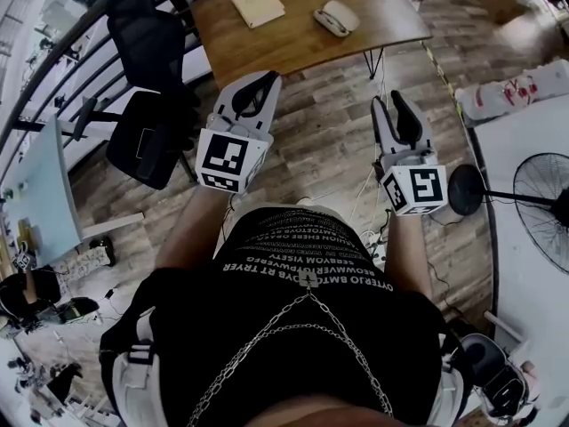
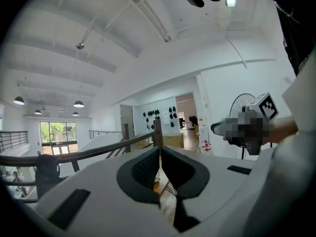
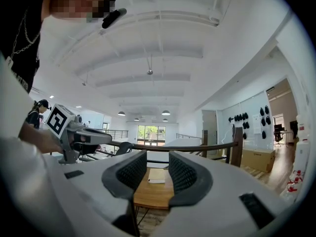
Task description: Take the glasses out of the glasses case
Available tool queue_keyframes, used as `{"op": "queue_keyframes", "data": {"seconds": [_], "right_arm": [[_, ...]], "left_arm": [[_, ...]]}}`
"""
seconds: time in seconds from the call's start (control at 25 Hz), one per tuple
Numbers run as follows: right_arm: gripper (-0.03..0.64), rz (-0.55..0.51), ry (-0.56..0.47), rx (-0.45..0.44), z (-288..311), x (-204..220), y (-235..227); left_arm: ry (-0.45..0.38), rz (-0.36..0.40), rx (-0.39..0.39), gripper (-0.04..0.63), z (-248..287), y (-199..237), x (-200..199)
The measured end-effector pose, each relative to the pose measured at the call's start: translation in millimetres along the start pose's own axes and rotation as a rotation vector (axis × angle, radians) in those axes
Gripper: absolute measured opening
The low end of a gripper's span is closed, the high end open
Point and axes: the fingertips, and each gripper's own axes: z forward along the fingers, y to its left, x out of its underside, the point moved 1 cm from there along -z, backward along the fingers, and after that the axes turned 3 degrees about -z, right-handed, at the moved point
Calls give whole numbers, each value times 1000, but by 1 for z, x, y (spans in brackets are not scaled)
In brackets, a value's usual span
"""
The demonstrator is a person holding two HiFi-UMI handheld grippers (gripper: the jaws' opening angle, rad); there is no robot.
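At the top centre of the head view, the case [image 1: 336, 18] lies on the desk [image 1: 293, 47]. It is a pale, rounded oval shell that looks shut, though it is too small to be sure, and no glasses show outside it. Judging from that, the task has not begun: the case has to be reached and opened and the glasses lifted out, so all of it is left. Both tongs hang in mid frame over the plank floor [image 1: 329, 149], well apart from the desk. The left tongs [image 1: 263, 85] are pressed together, their dark ribbed pads [image 2: 143, 169] meeting at the tips with nothing between them. The right tongs [image 1: 391, 105] are spread and empty. Through their gap the right gripper view shows the brown wooden desk top and a flat cream notebook [image 3: 157, 176]. Each tool has a smooth white body and a cube with black square markers.
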Motion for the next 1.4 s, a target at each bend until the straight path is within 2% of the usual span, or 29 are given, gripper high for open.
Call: {"op": "queue_keyframes", "data": {"seconds": [0.16,0.44,0.76,1.12,1.4], "right_arm": [[129,1,2,-6,-5,5,-14],[129,10,6,-30,-10,12,-10],[129,22,23,-35,4,15,-1],[129,17,25,-49,27,6,2],[129,30,42,-39,26,15,-2]], "left_arm": [[5,9,-1,37,9,-10,-2],[26,-2,-18,37,2,-14,8],[47,-15,-23,37,-4,2,16],[19,-5,0,37,11,17,-1],[25,-6,9,37,15,13,1]]}}
